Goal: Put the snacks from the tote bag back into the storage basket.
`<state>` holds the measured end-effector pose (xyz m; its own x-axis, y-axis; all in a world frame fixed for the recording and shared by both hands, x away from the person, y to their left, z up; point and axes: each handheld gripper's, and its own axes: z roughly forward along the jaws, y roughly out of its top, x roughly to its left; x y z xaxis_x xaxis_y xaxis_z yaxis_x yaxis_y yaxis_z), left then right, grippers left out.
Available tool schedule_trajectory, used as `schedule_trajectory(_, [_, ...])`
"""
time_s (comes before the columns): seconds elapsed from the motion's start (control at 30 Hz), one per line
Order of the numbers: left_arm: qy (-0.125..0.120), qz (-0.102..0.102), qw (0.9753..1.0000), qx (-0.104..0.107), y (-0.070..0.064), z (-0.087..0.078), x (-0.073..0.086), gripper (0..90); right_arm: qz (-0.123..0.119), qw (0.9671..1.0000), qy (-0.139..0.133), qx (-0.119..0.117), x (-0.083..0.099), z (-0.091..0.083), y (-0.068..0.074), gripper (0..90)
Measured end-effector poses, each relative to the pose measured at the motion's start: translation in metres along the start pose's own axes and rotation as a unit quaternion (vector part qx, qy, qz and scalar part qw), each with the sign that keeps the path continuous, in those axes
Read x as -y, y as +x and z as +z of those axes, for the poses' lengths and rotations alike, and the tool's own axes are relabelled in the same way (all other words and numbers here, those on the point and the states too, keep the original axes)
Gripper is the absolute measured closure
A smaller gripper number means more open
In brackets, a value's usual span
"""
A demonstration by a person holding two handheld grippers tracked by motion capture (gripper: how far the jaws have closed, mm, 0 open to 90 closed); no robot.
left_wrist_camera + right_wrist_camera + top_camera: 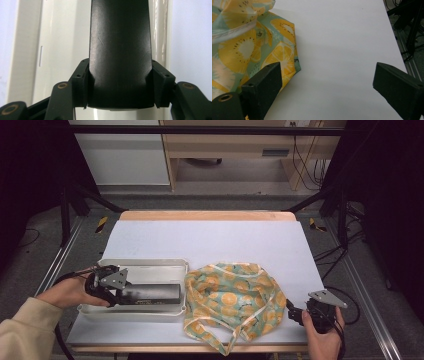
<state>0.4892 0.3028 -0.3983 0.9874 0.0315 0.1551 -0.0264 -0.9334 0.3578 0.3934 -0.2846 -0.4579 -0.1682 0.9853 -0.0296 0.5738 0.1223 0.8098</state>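
Observation:
A long black box lies lengthwise in a shallow white tray at the table's left front. My left gripper is shut on the box's left end; in the left gripper view both jaws press against the sides of the black box. A teal cloth bag with an orange-slice print lies crumpled just right of the tray. My right gripper hovers open beside the bag's right edge, and in the right gripper view its left jaw sits over the bag's corner.
A white mat covers the wooden table. The tray's white wall runs alongside the box. Cables and a dark metal frame lie off the table's right edge. The mat's back half is bare.

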Motion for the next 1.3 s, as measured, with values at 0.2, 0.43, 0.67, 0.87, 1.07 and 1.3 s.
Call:
schedule_trajectory(0.2, [-0.005, 0.000, 1.0000, 0.005, 0.000, 0.004, 0.001, 43.2, 0.000, 1.0000, 0.001, -0.001, 0.000, 0.000, 0.001, 9.1])
schedule_trajectory(0.43, [-0.009, 0.001, 0.9999, 0.011, -0.001, 0.008, 0.001, 43.2, -0.002, 1.0000, 0.002, -0.004, 0.000, 0.001, 0.001, 9.1])
schedule_trajectory(0.67, [-0.012, 0.002, 0.9998, 0.014, -0.001, 0.009, 0.000, 43.2, -0.004, 1.0000, 0.002, -0.005, 0.000, 0.001, 0.002, 9.1])
schedule_trajectory(0.87, [-0.012, 0.008, 0.9997, 0.019, -0.002, 0.010, -0.002, 43.1, -0.006, 1.0000, 0.003, -0.006, 0.000, 0.001, 0.002, 9.1])
schedule_trajectory(1.07, [-0.011, 0.003, 0.9997, 0.022, 0.000, 0.013, -0.001, 43.1, -0.005, 0.9999, 0.007, -0.006, 0.000, 0.002, 0.003, 8.9])
schedule_trajectory(1.3, [-0.008, 0.006, 0.9994, 0.033, 0.003, 0.016, 0.000, 43.0, -0.005, 1.0000, 0.006, -0.005, 0.000, 0.001, 0.002, 8.8])
